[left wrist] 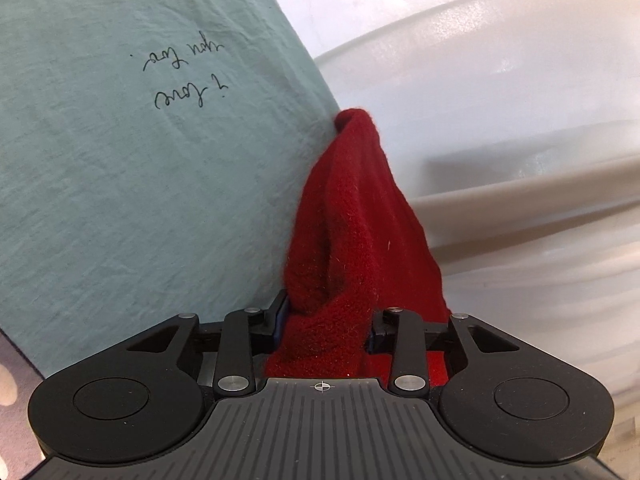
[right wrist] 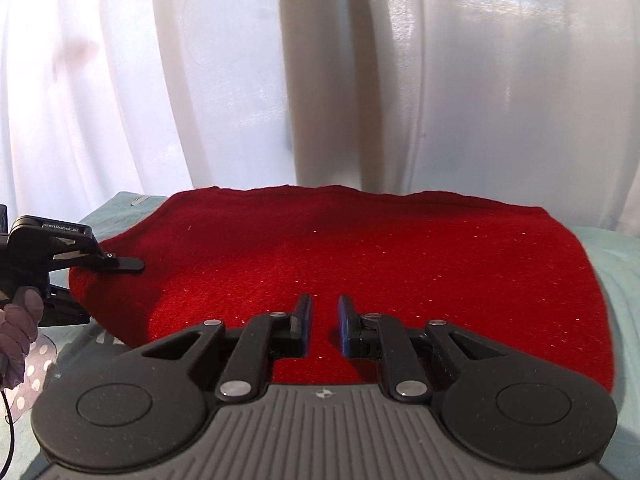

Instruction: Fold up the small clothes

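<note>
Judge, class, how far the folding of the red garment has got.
Done: the red garment lies spread on the teal cloth. In hand: the left gripper is clamped on one edge; the right gripper hovers open above it. Left: no finished fold is visible.

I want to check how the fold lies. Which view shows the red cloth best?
The right wrist view: the red cloth lies spread flat, its edges visible. The left wrist view shows only a bunched part held in the left gripper.

Home: white curtain (right wrist: pixel 240 80), teal bedsheet (left wrist: pixel 120 180).
</note>
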